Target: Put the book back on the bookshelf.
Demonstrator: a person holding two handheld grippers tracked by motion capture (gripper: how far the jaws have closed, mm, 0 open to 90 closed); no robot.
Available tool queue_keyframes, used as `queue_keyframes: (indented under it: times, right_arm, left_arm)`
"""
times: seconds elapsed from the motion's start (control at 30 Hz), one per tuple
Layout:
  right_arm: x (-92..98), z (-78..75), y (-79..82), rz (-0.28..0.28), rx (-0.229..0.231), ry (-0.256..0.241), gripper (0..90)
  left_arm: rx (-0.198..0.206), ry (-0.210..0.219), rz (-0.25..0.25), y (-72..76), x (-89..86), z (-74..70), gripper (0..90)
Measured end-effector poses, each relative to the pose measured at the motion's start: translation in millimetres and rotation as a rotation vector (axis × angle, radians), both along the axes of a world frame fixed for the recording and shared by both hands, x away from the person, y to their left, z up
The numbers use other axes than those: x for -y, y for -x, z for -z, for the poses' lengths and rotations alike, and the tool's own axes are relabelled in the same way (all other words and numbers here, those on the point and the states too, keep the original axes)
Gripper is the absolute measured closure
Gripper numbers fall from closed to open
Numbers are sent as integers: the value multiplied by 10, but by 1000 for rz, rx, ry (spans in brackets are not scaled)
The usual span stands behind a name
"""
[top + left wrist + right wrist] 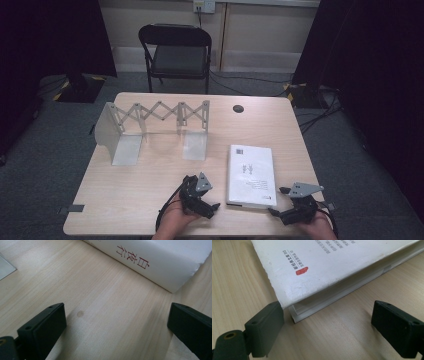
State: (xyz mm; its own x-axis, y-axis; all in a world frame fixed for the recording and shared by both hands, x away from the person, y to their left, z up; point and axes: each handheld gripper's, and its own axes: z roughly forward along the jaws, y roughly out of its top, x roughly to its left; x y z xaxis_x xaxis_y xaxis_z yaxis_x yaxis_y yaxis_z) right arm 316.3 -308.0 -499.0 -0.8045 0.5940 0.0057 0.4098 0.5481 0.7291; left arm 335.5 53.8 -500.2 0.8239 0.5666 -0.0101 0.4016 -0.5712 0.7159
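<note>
At the table's far left, an expanding rack (150,127), empty. Nearer, left gripper (207,206) spread wide, gripping nothing, beside the spine. Then the white book (251,175), flat, long axis running front to back, probably not yet lifted or shelved. Rightmost, right gripper (280,214) gaping at its near corner, holding nothing.

A thick white book (251,175) lies flat and closed near the table's front right edge.
</note>
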Motion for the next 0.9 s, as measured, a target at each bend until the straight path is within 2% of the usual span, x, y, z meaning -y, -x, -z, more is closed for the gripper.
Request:
queue_keyframes:
  times: [0.3, 0.53, 0.63, 0.7, 0.77, 0.83, 0.87, 0.9]
  right_arm:
    - [0, 0, 0, 0, 0, 0, 106]
    - [-2, -2, -3, 6, 2, -3, 129]
    - [-11, -5, 8, 24, 1, -4, 145]
    - [-19, -30, 31, 25, -6, 4, 222]
    - [-20, -56, 47, 3, -10, 4, 317]
    - [-27, -63, 53, 1, -16, 5, 321]
    - [-54, -75, 66, -19, -42, -16, 350]
    - [-67, -76, 72, -30, -40, -18, 352]
  left_arm:
    - [-3, 4, -6, 0, 5, 3, 13]
    - [-11, -18, -17, -7, 12, -11, 0]
    - [-17, -31, -2, -9, 28, -35, 41]
    - [-17, -30, 9, -6, 36, -52, 93]
    - [-16, -24, 6, 3, 39, -58, 118]
    - [-17, -33, 12, 6, 29, -75, 158]
    - [-23, -35, 11, 9, 30, -82, 161]
    - [-24, -35, 11, 7, 31, -83, 164]
